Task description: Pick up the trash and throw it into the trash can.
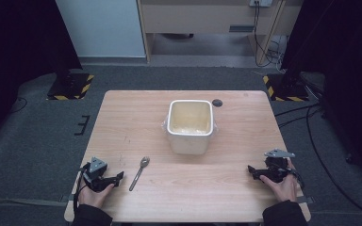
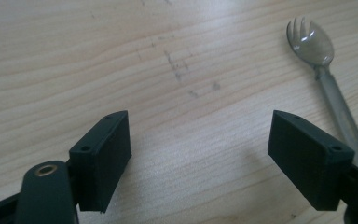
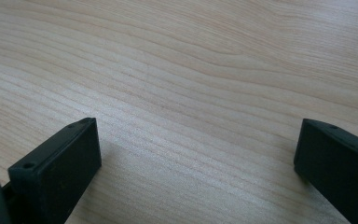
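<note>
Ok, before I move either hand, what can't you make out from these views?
- Container, high view: contents unclear; too small, pale inside.
- Dark disc behind the container, high view: too small to identify.
- Spork, left gripper view: handle end hidden behind the right-hand jaw.
- Right gripper, right gripper view: one jaw cut off by the frame edge.

Wooden table [image 1: 122, 122]: white tub [image 1: 190, 126] centre, spork [image 1: 139, 172] near-left.
</note>
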`<action>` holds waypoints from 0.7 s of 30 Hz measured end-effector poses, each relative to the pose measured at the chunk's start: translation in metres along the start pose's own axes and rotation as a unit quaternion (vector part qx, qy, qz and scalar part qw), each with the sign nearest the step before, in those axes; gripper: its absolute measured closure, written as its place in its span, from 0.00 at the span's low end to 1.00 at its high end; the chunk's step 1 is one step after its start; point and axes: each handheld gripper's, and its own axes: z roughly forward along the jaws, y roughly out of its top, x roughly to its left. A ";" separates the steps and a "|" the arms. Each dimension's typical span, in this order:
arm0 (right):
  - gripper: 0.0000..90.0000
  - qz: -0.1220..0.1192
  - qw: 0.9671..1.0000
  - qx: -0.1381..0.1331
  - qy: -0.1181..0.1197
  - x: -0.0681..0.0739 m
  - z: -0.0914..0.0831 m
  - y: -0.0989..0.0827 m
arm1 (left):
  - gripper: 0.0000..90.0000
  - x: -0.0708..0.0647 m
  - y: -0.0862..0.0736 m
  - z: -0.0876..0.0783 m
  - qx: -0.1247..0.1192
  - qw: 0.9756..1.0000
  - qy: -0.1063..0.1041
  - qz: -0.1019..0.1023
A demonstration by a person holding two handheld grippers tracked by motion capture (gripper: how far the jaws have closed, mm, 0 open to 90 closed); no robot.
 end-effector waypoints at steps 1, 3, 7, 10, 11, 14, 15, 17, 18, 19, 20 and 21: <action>0.01 0.001 1.000 0.000 -0.001 0.000 0.000 0.000 | 0.23 0.000 0.002 -0.002 -0.006 1.000 -0.002 0.002; 0.01 0.003 1.000 0.000 -0.002 0.001 0.000 0.000 | 0.23 -0.004 0.008 -0.009 -0.034 0.999 -0.008 0.005; 0.01 0.004 1.000 0.000 -0.005 0.001 0.000 0.000 | 0.23 -0.012 0.017 -0.019 -0.066 0.998 -0.020 0.010; 0.01 0.005 1.000 -0.001 -0.006 0.001 0.000 0.000 | 0.22 -0.017 0.024 -0.025 -0.086 0.996 -0.029 0.014; 0.01 0.005 1.000 -0.001 -0.006 0.001 0.000 0.000 | 0.22 -0.019 0.027 -0.027 -0.092 0.995 -0.031 0.016; 0.01 0.006 1.000 -0.001 -0.007 0.002 0.000 0.000 | 0.22 -0.024 0.034 -0.033 -0.107 0.993 -0.034 0.023; 0.01 0.006 1.000 -0.001 -0.007 0.002 0.000 0.000 | 0.22 -0.026 0.037 -0.034 -0.109 0.993 -0.035 0.026; 0.01 0.007 1.000 -0.001 -0.007 0.002 0.000 0.000 | 0.22 -0.030 0.041 -0.037 -0.117 0.992 -0.040 0.029; 0.01 0.006 1.000 -0.001 -0.007 0.002 0.000 0.000 | 0.22 -0.032 0.043 -0.039 -0.120 0.991 -0.043 0.033; 0.01 0.006 1.000 -0.001 -0.007 0.002 0.000 0.000 | 0.22 -0.033 0.045 -0.040 -0.122 0.991 -0.045 0.034; 0.01 0.006 1.000 -0.001 -0.007 0.002 0.000 0.000 | 0.22 -0.034 0.046 -0.040 -0.124 0.991 -0.048 0.034; 0.01 0.006 1.000 -0.001 -0.006 0.002 0.000 0.000 | 0.22 -0.034 0.046 -0.040 -0.124 0.991 -0.048 0.034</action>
